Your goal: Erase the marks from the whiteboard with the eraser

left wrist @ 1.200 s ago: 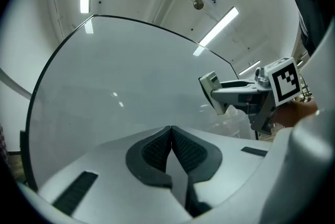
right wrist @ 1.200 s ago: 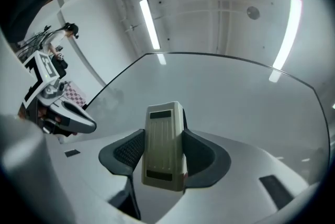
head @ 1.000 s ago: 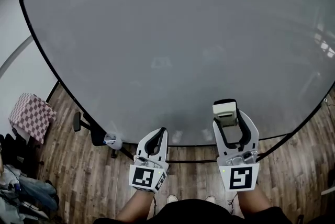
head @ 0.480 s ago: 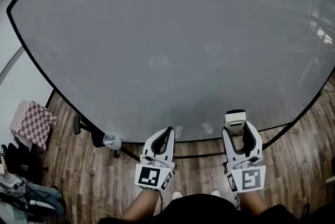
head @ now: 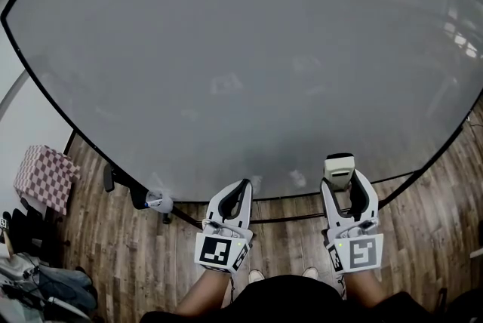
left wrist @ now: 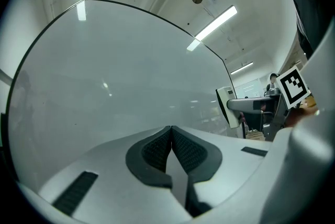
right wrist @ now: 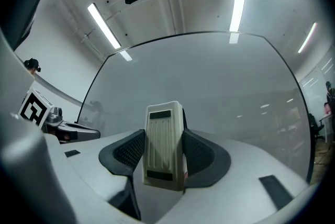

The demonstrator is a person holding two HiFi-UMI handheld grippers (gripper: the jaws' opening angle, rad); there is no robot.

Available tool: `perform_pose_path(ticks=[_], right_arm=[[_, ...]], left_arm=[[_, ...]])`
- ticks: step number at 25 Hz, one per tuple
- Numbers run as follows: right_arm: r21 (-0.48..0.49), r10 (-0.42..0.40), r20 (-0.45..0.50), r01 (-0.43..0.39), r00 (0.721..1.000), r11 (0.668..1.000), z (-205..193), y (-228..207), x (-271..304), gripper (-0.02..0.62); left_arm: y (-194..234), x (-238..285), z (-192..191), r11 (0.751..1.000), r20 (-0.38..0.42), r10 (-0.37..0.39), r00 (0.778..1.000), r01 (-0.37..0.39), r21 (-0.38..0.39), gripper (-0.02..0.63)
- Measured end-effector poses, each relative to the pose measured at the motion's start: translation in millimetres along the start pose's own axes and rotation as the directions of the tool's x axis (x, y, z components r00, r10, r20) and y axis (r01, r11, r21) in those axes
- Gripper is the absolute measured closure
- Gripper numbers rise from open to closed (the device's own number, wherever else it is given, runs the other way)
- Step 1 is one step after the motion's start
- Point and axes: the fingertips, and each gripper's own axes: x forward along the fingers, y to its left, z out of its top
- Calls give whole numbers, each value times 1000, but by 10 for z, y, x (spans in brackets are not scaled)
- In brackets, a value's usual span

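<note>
A large whiteboard [head: 241,50] with a thin black frame fills most of the head view; its grey surface shows only faint smudges. My right gripper [head: 340,172] is shut on a white ribbed eraser [head: 339,167], held near the board's bottom edge on the right. The right gripper view shows the eraser [right wrist: 164,144] clamped upright between the dark pads, facing the board [right wrist: 209,92]. My left gripper [head: 242,189] is shut with nothing in it, low at the board's bottom edge; its pads [left wrist: 157,150] meet in the left gripper view, where the eraser [left wrist: 227,106] also shows at the right.
Wooden floor [head: 121,253] lies below the board. A checkered cloth [head: 47,178] and a heap of clothes [head: 38,284] lie at the left. The board's black stand foot with a caster [head: 143,199] juts out at the lower left.
Both grippers have sunk lower in the view, from on the board's lower part to its bottom edge. The eraser stays in the right gripper.
</note>
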Motion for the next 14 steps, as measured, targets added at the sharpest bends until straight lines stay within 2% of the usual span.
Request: perform_pose_path(ticks=[9,14], right_arm=[[8,7,14,-7,1000,1000,32,7,5,341],[-109,-3,24,6,1000,994,26,35,-34,341]], left_arm=[[1,-10,5,1000,-2,5,1000,-5,0,588],[-21,-15,50,1000,8,15,1000,-15,4,588]])
